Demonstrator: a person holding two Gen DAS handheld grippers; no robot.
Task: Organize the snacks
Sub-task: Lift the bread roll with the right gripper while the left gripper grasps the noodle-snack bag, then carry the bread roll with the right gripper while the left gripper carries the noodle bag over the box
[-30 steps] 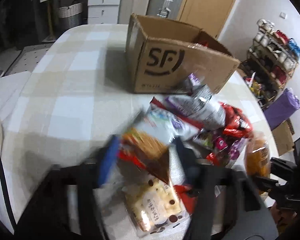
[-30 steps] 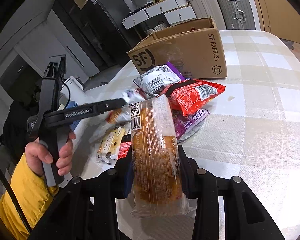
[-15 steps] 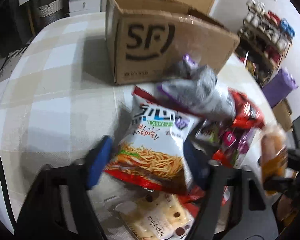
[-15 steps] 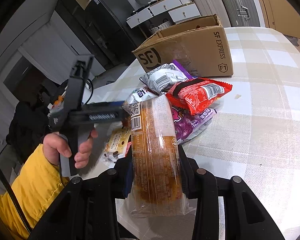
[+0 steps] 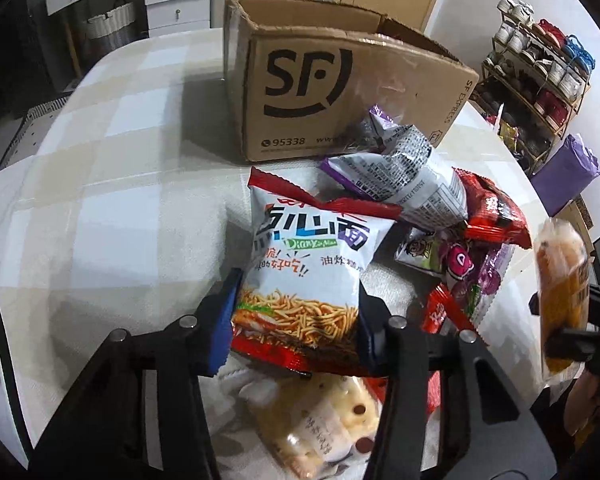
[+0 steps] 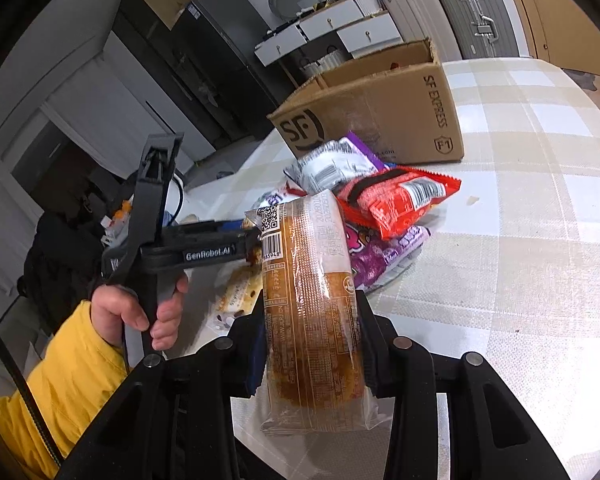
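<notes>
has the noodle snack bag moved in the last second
Yes. The noodle snack bag, then lying blurred in the pile, now stands upright between the left gripper jaws, nearer the cardboard box.

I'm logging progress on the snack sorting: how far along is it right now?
Early stage. Little looks done: the cardboard box shows only a hint of something inside. In hand: the left gripper clamps the noodle snack bag, and the right gripper clamps the wrapped bread. Left: the silver-purple bag, red bag and other packets lie piled on the table.
</notes>
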